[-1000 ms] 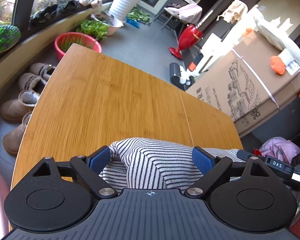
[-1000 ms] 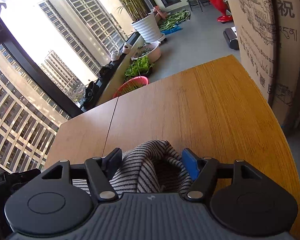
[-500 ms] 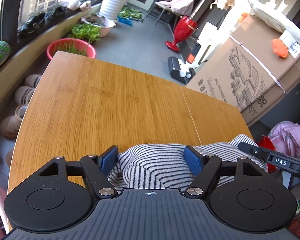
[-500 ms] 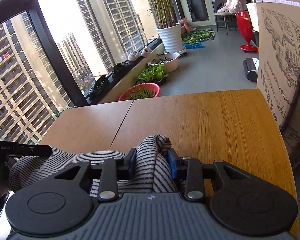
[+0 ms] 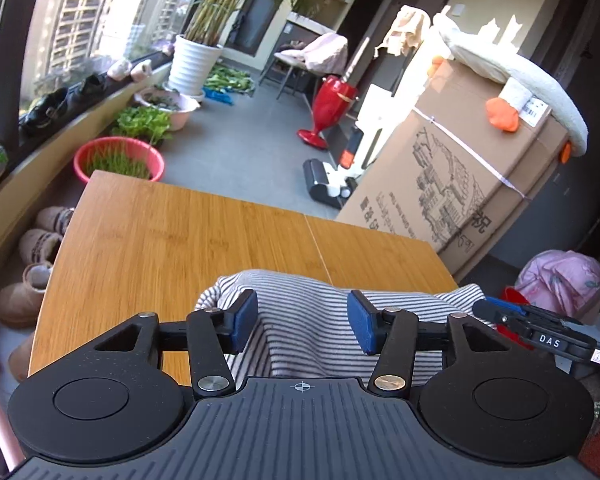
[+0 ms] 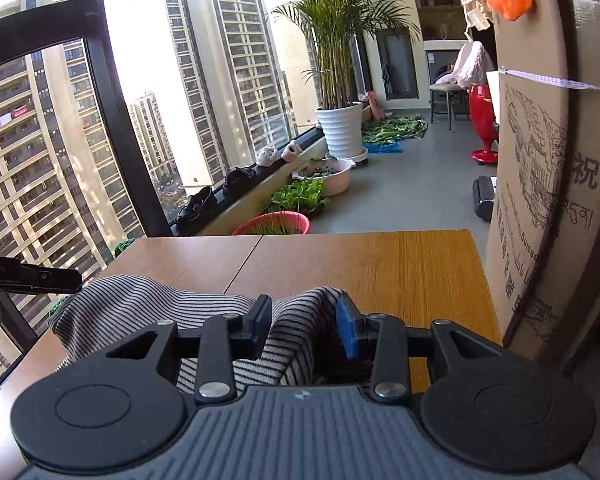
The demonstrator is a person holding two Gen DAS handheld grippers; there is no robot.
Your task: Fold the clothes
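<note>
A black-and-white striped garment (image 5: 300,320) lies bunched at the near edge of the wooden table (image 5: 204,236). My left gripper (image 5: 302,322) is open, its blue pads apart on either side of a fold of the cloth. In the right wrist view the same garment (image 6: 172,308) stretches to the left. My right gripper (image 6: 304,328) is open, with a raised fold of cloth between its fingers. The right gripper's tip (image 5: 500,312) shows at the right of the left wrist view.
A large cardboard box (image 5: 460,184) stands right beside the table's right end, also in the right wrist view (image 6: 548,200). A pink basin (image 5: 118,158), plant pots and shoes lie on the floor and sill beyond the far edge.
Both grippers have opened: the right was pinched on the striped fold half a second ago and now stands apart. Both cameras have tilted up and pulled back toward the table's near edge.
</note>
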